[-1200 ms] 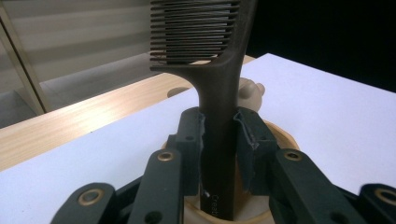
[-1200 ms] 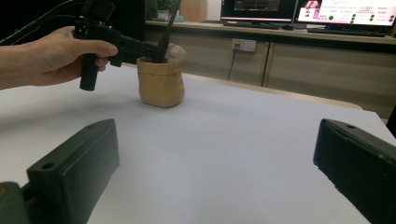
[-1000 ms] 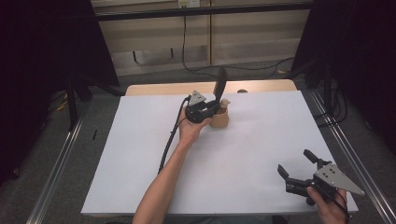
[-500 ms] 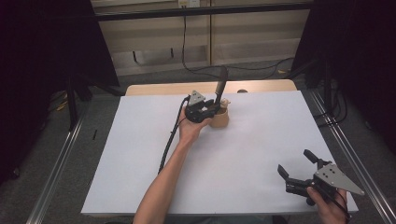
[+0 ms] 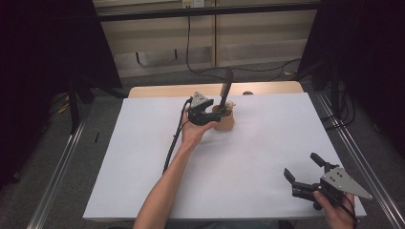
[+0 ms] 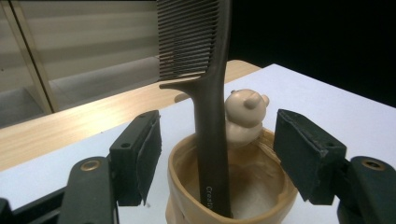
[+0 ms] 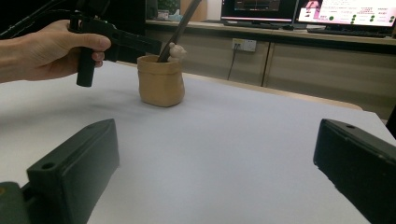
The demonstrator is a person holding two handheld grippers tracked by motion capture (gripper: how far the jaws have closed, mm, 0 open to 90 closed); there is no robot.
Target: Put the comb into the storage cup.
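Comb (image 6: 210,116), dark plastic, upright in tan bear cup (image 6: 261,186), frame centre. Judged light, stiff, smooth; best gripped on handle above rim. Left gripper (image 6: 217,154) wide, straddling it. Right gripper (image 5: 305,174) wide, empty, lower right.

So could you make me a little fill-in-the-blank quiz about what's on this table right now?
1. The dark comb stands with its handle inside the tan ____.
2. A small ____ figure perches on the rim of the pot.
3. The left gripper has its fingers ____, one on each side of the pot.
4. The right gripper holds ____, above the white table.

Missing words: pot; bear; open; nothing
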